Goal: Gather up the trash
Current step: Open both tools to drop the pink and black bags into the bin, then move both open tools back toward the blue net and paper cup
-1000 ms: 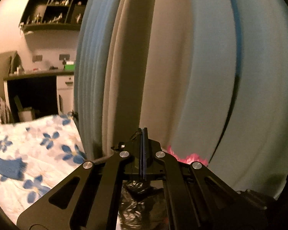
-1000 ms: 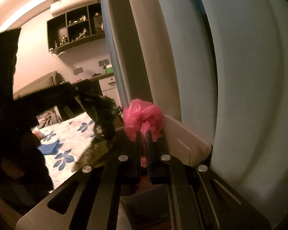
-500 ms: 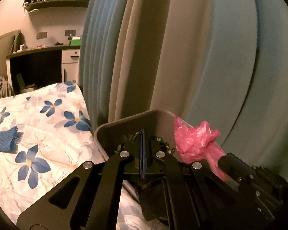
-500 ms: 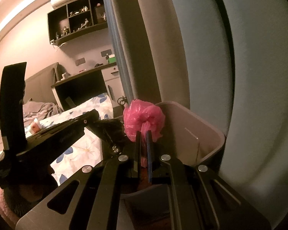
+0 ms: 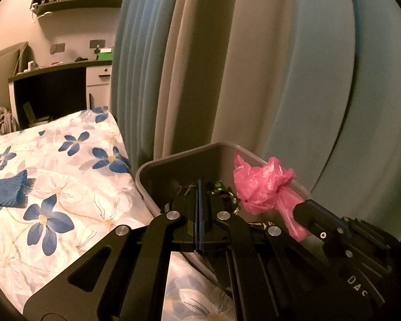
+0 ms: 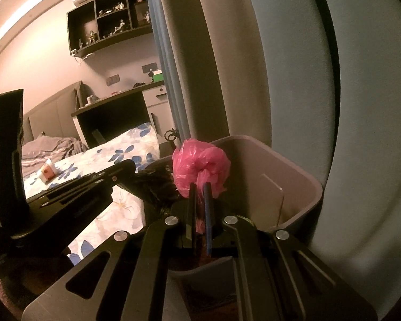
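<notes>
I have the crumpled pink plastic bag (image 6: 200, 167) clamped in my right gripper (image 6: 199, 187) over the open grey plastic bin (image 6: 294, 187), my left gripper (image 5: 199, 184) closed on dark crinkled trash (image 6: 157, 184), so only dropping remains.

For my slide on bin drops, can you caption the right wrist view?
Right gripper pinches a pink plastic bag over the open grey bin beside the floral bed.
</notes>
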`<state>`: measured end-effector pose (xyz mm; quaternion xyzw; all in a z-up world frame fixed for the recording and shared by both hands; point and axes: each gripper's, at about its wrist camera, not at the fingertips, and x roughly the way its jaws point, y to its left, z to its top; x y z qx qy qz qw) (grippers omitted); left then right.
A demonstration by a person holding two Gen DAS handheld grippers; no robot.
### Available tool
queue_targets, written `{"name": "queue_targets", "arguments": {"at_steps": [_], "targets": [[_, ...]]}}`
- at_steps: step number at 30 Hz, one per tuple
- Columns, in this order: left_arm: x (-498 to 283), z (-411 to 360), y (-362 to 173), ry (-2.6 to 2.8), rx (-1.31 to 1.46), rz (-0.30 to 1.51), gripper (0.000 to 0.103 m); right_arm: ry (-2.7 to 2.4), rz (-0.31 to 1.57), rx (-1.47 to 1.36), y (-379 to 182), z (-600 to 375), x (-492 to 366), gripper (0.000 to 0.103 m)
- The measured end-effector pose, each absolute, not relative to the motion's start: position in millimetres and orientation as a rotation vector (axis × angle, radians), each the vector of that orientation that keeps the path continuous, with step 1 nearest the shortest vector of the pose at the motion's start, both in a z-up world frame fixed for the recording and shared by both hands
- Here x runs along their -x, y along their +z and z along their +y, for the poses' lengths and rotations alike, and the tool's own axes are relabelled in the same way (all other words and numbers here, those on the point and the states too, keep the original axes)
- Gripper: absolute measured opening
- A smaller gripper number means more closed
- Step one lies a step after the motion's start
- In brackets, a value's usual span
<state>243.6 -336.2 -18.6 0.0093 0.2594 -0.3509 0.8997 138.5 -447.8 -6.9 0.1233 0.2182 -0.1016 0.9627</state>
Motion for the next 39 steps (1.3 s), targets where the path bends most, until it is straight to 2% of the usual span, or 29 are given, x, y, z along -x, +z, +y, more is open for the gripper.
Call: {"name": "queue_targets", "arguments": {"at_steps": [8,11,13,14,16,18,19,21,27,31,39], "targets": [[-244,-333,-21,-0.727,-0.015,0.56,0.0,-0.211,0.454,-0.248,-10,-450,-143,0.006],[-246,-331,-24,-0.726,-0.012,0.578,0.009,-0.212,0.451,-0.249,-10,-450,-143,0.006],[-246,-328,-25,-0.718,-0.005,0.581,0.027,-0.207,0.449,-0.25,-10,-450,-143,0.006],[-246,-327,-25,-0.714,-0.001,0.581,0.032,-0.21,0.449,-0.249,-11,-450,-145,0.008],[-245,-322,-24,-0.69,0.008,0.569,0.059,-0.213,0.45,-0.251,-12,-451,-146,0.017],[-244,-316,-22,-0.67,0.019,0.552,0.072,-0.222,0.444,-0.251,-13,-452,-146,0.03],[-243,-312,-21,-0.659,0.024,0.544,0.081,-0.226,0.442,-0.249,-13,-452,-146,0.031],[-244,-306,-20,-0.634,0.033,0.533,0.088,-0.236,0.437,-0.244,-13,-452,-145,0.033],[-247,-287,-16,-0.621,0.078,0.542,0.095,-0.262,0.408,-0.237,-8,-450,-137,0.046],[-243,-275,-12,-0.602,0.071,0.526,0.096,-0.275,0.388,-0.224,-4,-446,-131,0.053],[-233,-222,-6,-0.46,0.07,0.509,0.097,-0.28,0.349,-0.221,8,-431,-125,0.081]]}}
